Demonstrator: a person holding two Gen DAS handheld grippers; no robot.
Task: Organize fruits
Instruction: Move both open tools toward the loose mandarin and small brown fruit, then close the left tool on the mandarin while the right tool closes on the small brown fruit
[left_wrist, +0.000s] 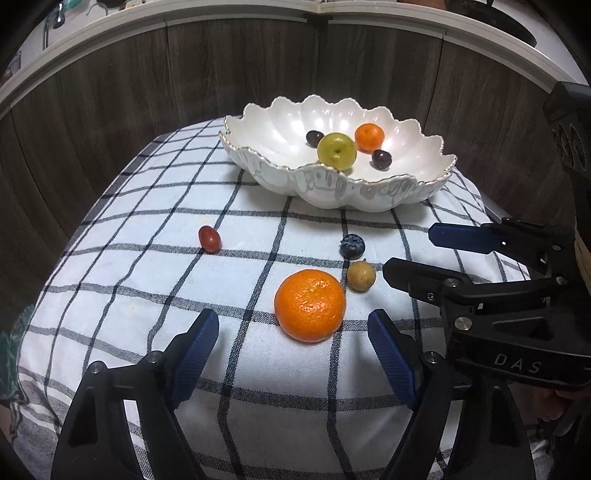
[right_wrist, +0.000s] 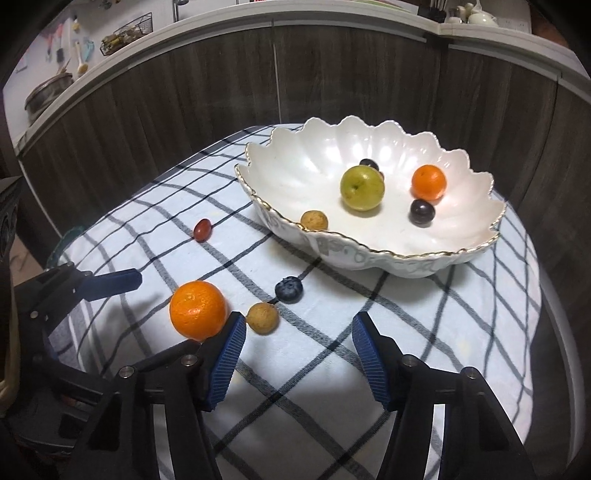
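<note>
Dark wood-grain panelling (left_wrist: 110, 122) topped by a pale ledge (right_wrist: 332, 22) forms the background; before it stands a worktop covered with a white cloth checked in dark lines (left_wrist: 155, 229).

Left wrist view: a scalloped white bowl (left_wrist: 424, 184) with a gilt rim sits at 12 o'clock on the cloth. Inside lie a green fruit (left_wrist: 337, 150), a small orange (left_wrist: 369, 137) at its 2 o'clock, and two dark cherries (left_wrist: 381, 158), one on either side of the green fruit. On the cloth, a large orange (left_wrist: 310, 309) lies near centre, with a tan round fruit (left_wrist: 361, 275) just beside it at 2 o'clock and a blueberry (left_wrist: 352, 246) just beyond that. A red grape (left_wrist: 209, 239) lies well apart at 10 o'clock.

The left gripper (left_wrist: 293, 347) is open, its blue pads (left_wrist: 194, 354) spread either side of the large orange without touching it. The right gripper (right_wrist: 297, 354) is also open and holds nothing; in its own view the tan round fruit lies just ahead of its left pad, and a second tan fruit (right_wrist: 314, 220) rests inside the bowl near the rim.
</note>
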